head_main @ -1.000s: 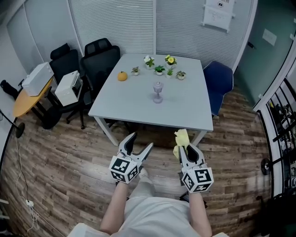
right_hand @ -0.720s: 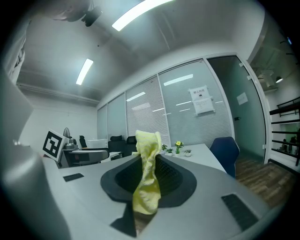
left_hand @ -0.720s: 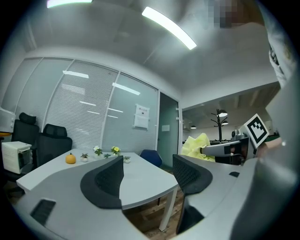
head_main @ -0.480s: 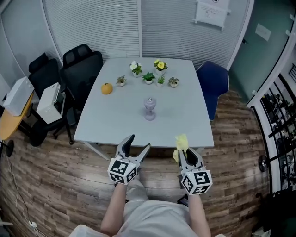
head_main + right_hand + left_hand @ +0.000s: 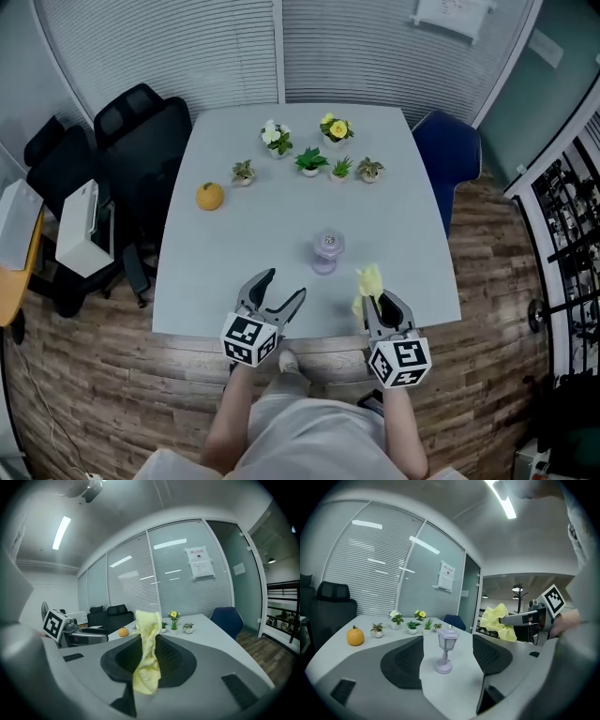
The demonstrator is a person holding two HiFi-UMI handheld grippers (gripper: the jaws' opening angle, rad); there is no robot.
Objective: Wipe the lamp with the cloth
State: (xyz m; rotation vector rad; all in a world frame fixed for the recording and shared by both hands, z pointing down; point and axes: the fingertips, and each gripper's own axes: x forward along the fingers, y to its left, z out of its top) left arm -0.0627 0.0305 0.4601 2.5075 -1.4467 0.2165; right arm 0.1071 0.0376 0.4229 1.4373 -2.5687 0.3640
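A small lilac lantern-shaped lamp [image 5: 326, 251] stands upright on the grey table [image 5: 403, 234], near its front edge. In the left gripper view the lamp [image 5: 445, 649] sits straight ahead between the spread jaws. My left gripper [image 5: 278, 292] is open and empty, just left of the lamp and short of it. My right gripper [image 5: 376, 302] is shut on a yellow cloth [image 5: 368, 284], to the lamp's right. The cloth [image 5: 147, 651] hangs in a strip between the right jaws, and it hides the lamp in the right gripper view.
At the table's far side stand several small potted plants [image 5: 310, 161] and an orange pumpkin [image 5: 210, 196]. Black chairs [image 5: 122, 141] are at the left, a blue chair [image 5: 447, 159] at the right. A white box [image 5: 80, 230] rests on a seat at the left.
The view has closed in on the table: the lamp now lies just ahead of both grippers, which reach over the front edge. The jaws' states are unchanged.
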